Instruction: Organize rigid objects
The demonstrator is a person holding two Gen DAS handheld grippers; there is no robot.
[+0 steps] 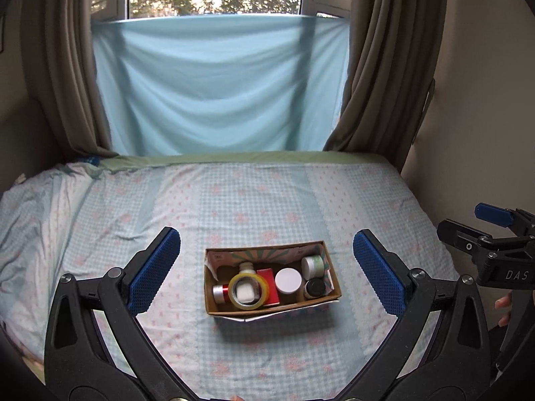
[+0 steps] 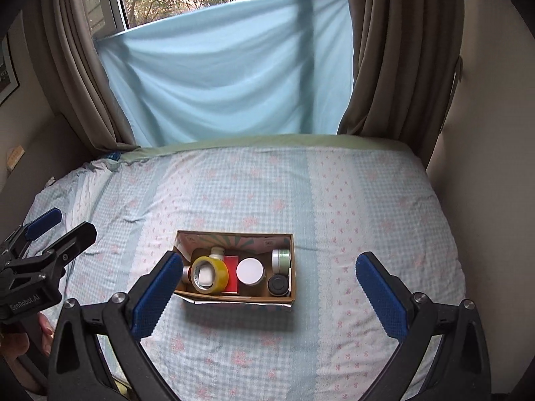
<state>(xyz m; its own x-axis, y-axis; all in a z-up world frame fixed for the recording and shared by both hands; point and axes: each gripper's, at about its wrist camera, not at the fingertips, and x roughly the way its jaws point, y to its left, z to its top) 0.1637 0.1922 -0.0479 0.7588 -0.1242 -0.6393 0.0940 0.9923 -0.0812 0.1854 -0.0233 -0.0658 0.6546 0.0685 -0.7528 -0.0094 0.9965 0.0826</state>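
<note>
An open cardboard box (image 1: 331,295) (image 2: 293,267) sits on the bed. Inside lie a yellow tape roll (image 1: 249,291) (image 2: 210,274), a white bottle (image 1: 246,269), a red box (image 1: 269,284) (image 2: 231,274), a silver can (image 1: 219,293), a white-lidded jar (image 1: 288,280) (image 2: 250,271), a black-lidded jar (image 1: 315,288) (image 2: 278,284) and a pale green jar (image 1: 313,265) (image 2: 281,258). My left gripper (image 1: 266,267) is open and empty, above and in front of the box. My right gripper (image 2: 269,289) is open and empty, its left pad over the box's left end.
The bed carries a blue checked floral sheet (image 1: 267,200) (image 2: 351,200), rumpled at the left. Behind it hang a blue cloth (image 1: 217,83) and brown curtains (image 1: 384,67) at a window. A wall (image 1: 485,117) runs along the right.
</note>
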